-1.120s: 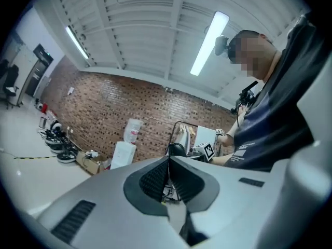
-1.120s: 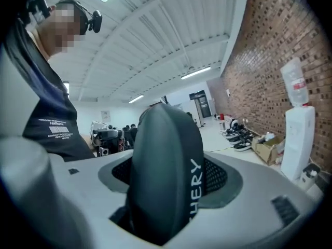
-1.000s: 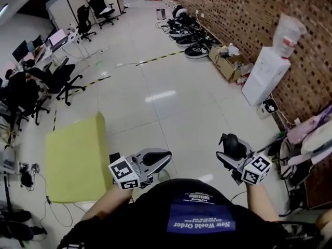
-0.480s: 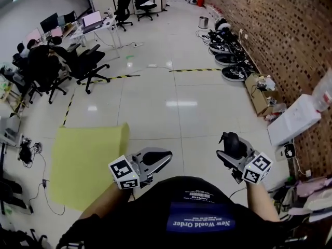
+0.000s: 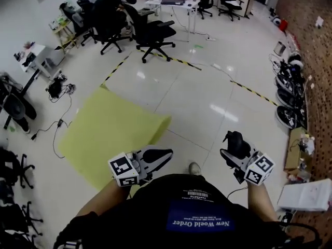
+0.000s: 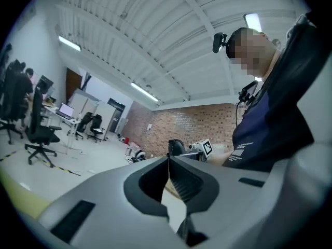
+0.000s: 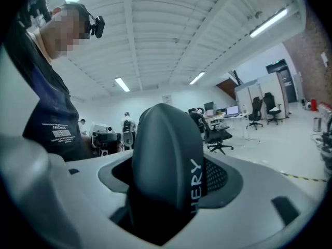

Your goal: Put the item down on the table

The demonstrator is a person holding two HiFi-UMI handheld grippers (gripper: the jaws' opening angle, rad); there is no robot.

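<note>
The item [image 7: 166, 139], a dark, rounded, shell-shaped thing with pale lettering down its side, stands between the jaws of the right gripper [image 7: 168, 188]. The jaws are spread fairly wide and closed against its sides, and its domed top rises above them. In the head view the item [image 5: 236, 141] is held in the air over the pale tiled floor [image 5: 207, 113], in front of the person's dark shirt [image 5: 199, 211] and to the right. The left gripper [image 5: 164, 154] is level with it, well apart to the left, its jaws pressed together with nothing between them. Both bare forearms reach forward from the torso, elbows bent. There are two grippers, each with one marker cube, one held item, and one yellow sheet [image 5: 109, 131] lying on the floor ahead of the left gripper.
</note>
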